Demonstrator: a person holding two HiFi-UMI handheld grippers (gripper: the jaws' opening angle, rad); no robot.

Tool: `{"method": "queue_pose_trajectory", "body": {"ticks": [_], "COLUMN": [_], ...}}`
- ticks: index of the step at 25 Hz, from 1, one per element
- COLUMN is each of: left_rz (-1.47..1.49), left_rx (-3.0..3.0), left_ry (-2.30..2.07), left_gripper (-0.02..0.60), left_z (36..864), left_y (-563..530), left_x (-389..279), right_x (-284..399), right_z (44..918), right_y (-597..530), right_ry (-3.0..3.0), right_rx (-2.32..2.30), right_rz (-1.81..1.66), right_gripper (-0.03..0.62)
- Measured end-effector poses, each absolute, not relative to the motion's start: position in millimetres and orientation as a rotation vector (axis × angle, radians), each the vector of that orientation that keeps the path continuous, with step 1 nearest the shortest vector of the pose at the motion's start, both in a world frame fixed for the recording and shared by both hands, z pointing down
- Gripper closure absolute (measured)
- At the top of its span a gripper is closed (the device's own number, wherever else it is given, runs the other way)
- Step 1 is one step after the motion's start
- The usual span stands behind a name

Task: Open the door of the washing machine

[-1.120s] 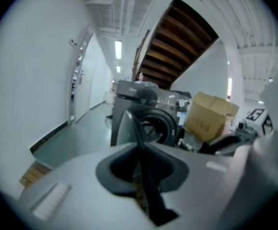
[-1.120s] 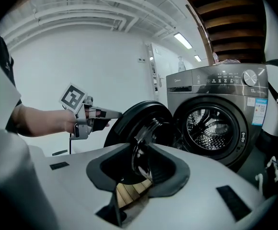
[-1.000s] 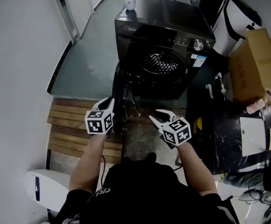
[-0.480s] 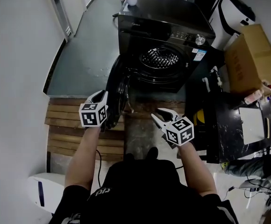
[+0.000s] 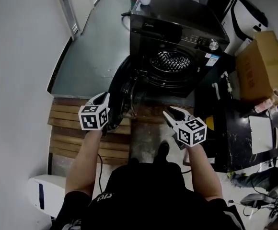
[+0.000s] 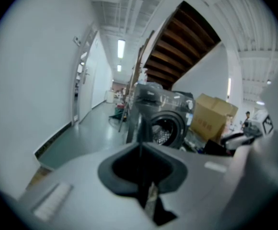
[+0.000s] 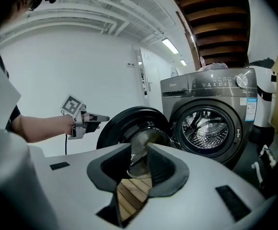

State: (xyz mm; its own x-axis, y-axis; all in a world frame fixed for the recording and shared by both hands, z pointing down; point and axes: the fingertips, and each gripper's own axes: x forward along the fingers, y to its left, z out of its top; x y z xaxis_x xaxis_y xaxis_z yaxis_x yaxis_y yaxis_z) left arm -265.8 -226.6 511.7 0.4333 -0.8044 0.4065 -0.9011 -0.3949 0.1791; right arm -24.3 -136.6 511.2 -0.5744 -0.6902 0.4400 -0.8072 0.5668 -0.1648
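Washing machine (image 5: 177, 28): dark front-loader on the floor, drum mouth (image 5: 170, 61) fully exposed.
Door (image 5: 122, 87): already off its latch and swung out to the machine's left, standing edge-on just ahead of the left gripper.
Left gripper (image 5: 103, 98): beside the door's outer rim and clear of it; jaws closing, all but met, nothing between them.
Right gripper (image 5: 170, 112): held back before the opening; jaws parted and closing, nothing between them.
Step in hand: judged near complete. If more swing is wanted, push the rim flat with the closed left jaws and follow the hinge arc. Keep the right gripper out of the door's path.
Not made out: the hinge, the latch, and whether the door has reached its stop.
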Motion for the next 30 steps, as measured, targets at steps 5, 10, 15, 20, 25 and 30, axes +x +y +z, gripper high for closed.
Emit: {"method": "queue_pose_trajectory", "body": {"ticks": [5,10,15,20,25,30], "left_rz": [0.308,0.262,0.233,0.248,0.242,0.223], "left_rx": [2.363,2.463,2.491,2.514,2.515,2.510], "left_ry": [-1.491,-1.449,-1.389,-1.350,-1.324,-1.313], "left_gripper": [0.554,0.554,0.554,0.554,0.554,0.554], "left_z": [480.2,449.0,440.9,438.0,436.2,434.0], "left_y": [-231.1,-250.0,-274.0,-290.5,-299.4,-302.4], "left_x": [-250.0,-193.3,-130.1,-66.6,-10.5,32.6], "right_x": [-19.2,2.7,45.9,97.5,138.5,161.0], "right_z": [506.6,501.0,492.1,486.5,490.9,499.0], "right_y": [-163.3,-191.1,-216.2,-235.1,-240.7,-232.9], "right_ry": [-2.507,-2.528,-2.542,-2.557,-2.573,-2.587], "right_rx": [1.197,1.177,1.180,1.206,1.189,1.140], "right_rz": [0.498,0.479,0.464,0.472,0.497,0.520], "right_gripper": [0.500,0.503,0.507,0.514,0.530,0.537]}}
